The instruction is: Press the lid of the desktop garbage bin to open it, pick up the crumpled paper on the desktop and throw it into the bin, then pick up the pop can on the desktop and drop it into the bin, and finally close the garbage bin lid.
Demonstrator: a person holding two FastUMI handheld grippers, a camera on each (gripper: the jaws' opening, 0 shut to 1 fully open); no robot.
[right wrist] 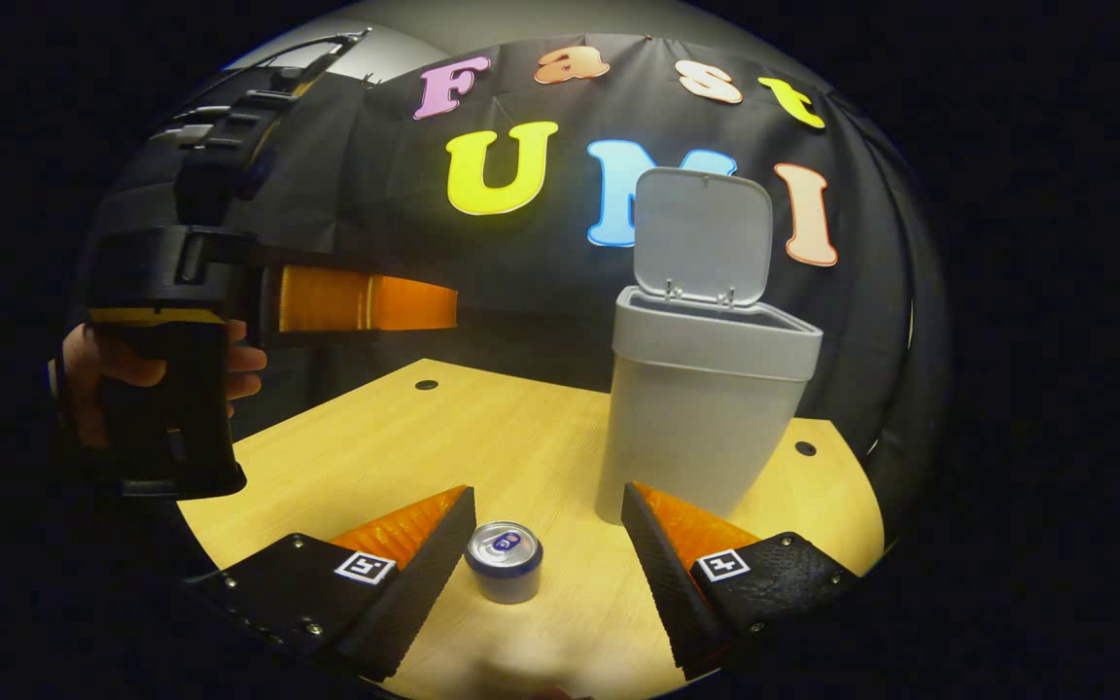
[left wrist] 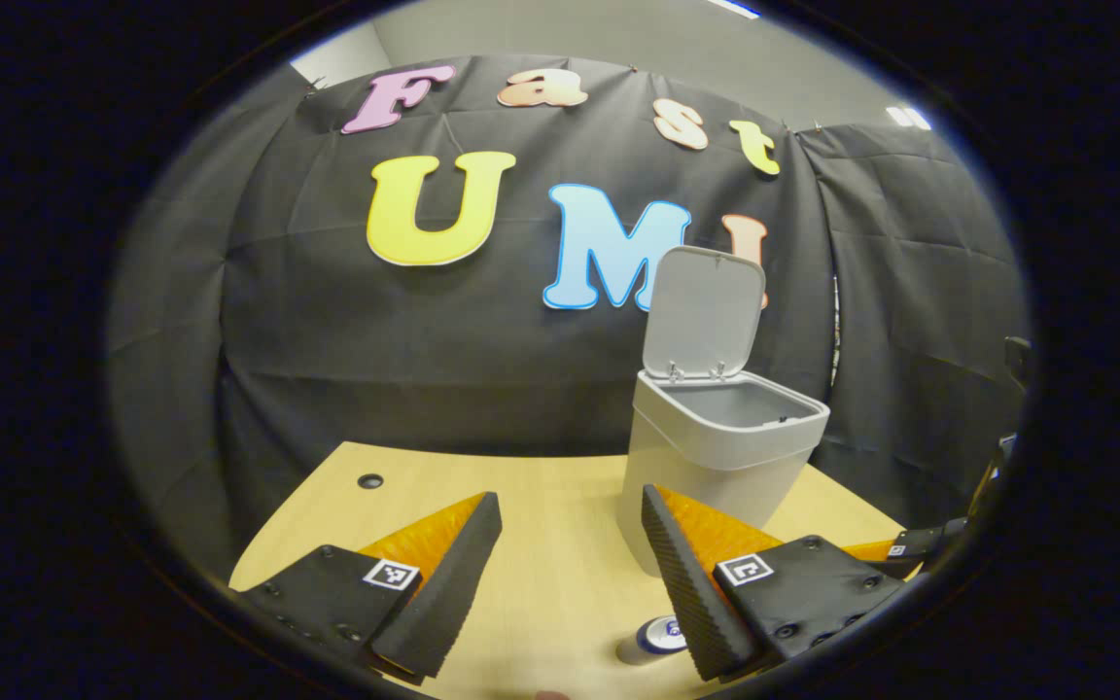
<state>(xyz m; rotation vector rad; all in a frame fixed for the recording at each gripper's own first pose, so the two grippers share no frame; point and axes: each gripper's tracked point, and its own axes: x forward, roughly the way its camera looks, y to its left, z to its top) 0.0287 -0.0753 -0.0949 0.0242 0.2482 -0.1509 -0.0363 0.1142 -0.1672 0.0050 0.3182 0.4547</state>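
Observation:
The grey desktop bin [right wrist: 706, 408] stands on the wooden table [right wrist: 375, 447] with its lid [right wrist: 703, 238] swung up and upright. A pop can [right wrist: 504, 561] stands upright in front of the bin. My right gripper [right wrist: 548, 564] is open around the can, which sits nearer the left finger, and neither finger presses on it. In the left gripper view, my left gripper [left wrist: 570, 574] is open with nothing in it. It hovers above the table facing the bin [left wrist: 725, 437], its open lid [left wrist: 703, 311] and the can [left wrist: 652, 637] low down by the right finger.
A hand [right wrist: 93, 379] holds the left gripper [right wrist: 448, 306] high at the left of the right gripper view. Part of the right gripper [left wrist: 920, 544] shows at the right of the left gripper view. Small round holes [right wrist: 427, 385] [right wrist: 805, 448] mark the table.

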